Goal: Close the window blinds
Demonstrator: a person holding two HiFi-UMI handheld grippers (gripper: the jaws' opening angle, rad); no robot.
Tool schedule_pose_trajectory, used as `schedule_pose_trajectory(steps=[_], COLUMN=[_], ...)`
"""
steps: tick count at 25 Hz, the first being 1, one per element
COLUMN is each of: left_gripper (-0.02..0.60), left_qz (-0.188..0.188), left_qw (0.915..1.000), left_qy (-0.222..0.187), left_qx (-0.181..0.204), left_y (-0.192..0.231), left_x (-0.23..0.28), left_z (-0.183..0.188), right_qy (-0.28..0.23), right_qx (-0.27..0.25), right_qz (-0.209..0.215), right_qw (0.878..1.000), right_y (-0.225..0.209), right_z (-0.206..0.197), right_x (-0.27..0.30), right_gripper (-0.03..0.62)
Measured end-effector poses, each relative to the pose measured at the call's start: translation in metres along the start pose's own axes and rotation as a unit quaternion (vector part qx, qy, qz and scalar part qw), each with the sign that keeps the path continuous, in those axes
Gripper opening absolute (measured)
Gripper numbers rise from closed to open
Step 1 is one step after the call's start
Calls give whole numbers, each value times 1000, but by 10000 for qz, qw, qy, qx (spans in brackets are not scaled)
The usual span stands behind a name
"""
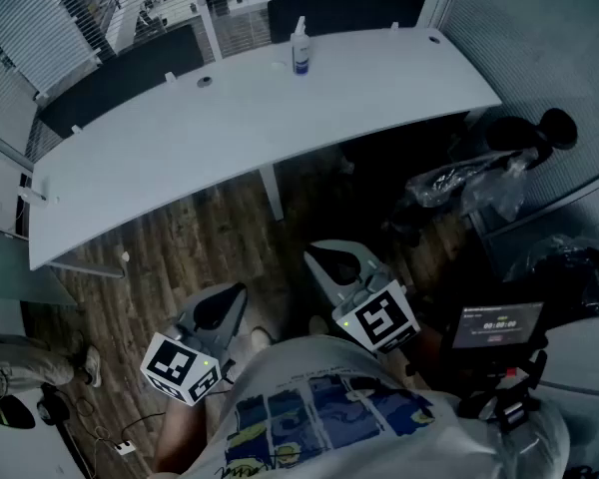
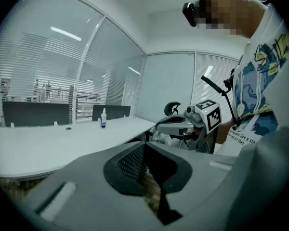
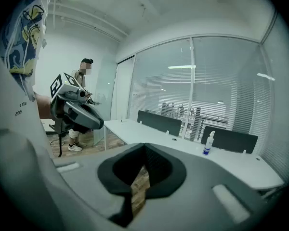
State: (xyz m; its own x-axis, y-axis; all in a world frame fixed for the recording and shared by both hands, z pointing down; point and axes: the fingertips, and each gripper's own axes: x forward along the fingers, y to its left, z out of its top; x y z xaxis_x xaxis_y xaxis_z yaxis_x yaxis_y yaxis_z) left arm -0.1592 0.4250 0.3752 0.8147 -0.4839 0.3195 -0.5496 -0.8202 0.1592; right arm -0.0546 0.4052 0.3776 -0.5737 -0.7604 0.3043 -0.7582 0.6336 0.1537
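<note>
Head view: slatted blinds (image 1: 25,28) along top, beyond long white desk (image 1: 230,138); spray bottle (image 1: 300,48) near far edge. Open wood floor (image 1: 200,247) before desk; bags (image 1: 464,183) at right. Left gripper (image 1: 238,295) and right gripper (image 1: 314,257) low, apart.
Left gripper view: jaws together, empty; blinds (image 2: 33,66) partly see-through.
Right gripper view: jaws together, empty; person (image 3: 82,81) standing at left.

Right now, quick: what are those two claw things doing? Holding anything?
Left gripper: closed, holding nothing.
Right gripper: closed, holding nothing.
</note>
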Motion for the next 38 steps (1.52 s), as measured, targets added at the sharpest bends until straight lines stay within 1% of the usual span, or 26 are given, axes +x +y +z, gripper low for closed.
schedule_pose_trajectory(steps=[4, 8, 16, 18, 21, 23, 25, 28, 31, 34, 38], left_gripper=[6, 6, 6, 6, 6, 6, 6, 6, 6, 6, 6], left_qz=[-63, 5, -8, 15, 6, -19, -29, -9, 7, 30, 137], left_qw=[9999, 10000, 10000, 10000, 9999, 9999, 9999, 9999, 9999, 9996, 9992], left_qy=[-10, 8, -7, 24, 6, -25, -46, -84, -149, -159, -153], left_qx=[85, 54, -31, -87, -146, -154, -148, -101, 18, 230, 342], left_y=[-5, -15, -21, -11, 22, 47, 74, 118, 163, 206, 259], left_x=[18, 47, 53, 59, 75, 85, 89, 93, 103, 112, 119], left_z=[0, 6, 1, -1, -6, -4, 2, 18, 36, 48, 57], right_qy=[30, 62, 280, 313, 430, 463, 477, 482, 429, 420, 417], right_qx=[9, 45, 153, 148, 183, 324, 389, 275, 136, 127, 49], right_qz=[-96, -94, -115, -134, -105, -119, -135, -131, -213, -328, -379], right_qw=[9999, 9999, 9994, 9993, 9989, 9983, 9980, 9984, 9988, 9985, 9984], right_y=[-17, -43, -50, -56, -72, -83, -91, -103, -126, -145, -151], right_z=[-10, -27, -42, -46, -53, -51, -44, -23, -2, 8, 20], right_x=[-11, -24, -26, -15, 16, 39, 62, 99, 137, 174, 215], right_gripper=[2, 3, 2, 3, 3, 3, 3, 3, 3, 3, 3])
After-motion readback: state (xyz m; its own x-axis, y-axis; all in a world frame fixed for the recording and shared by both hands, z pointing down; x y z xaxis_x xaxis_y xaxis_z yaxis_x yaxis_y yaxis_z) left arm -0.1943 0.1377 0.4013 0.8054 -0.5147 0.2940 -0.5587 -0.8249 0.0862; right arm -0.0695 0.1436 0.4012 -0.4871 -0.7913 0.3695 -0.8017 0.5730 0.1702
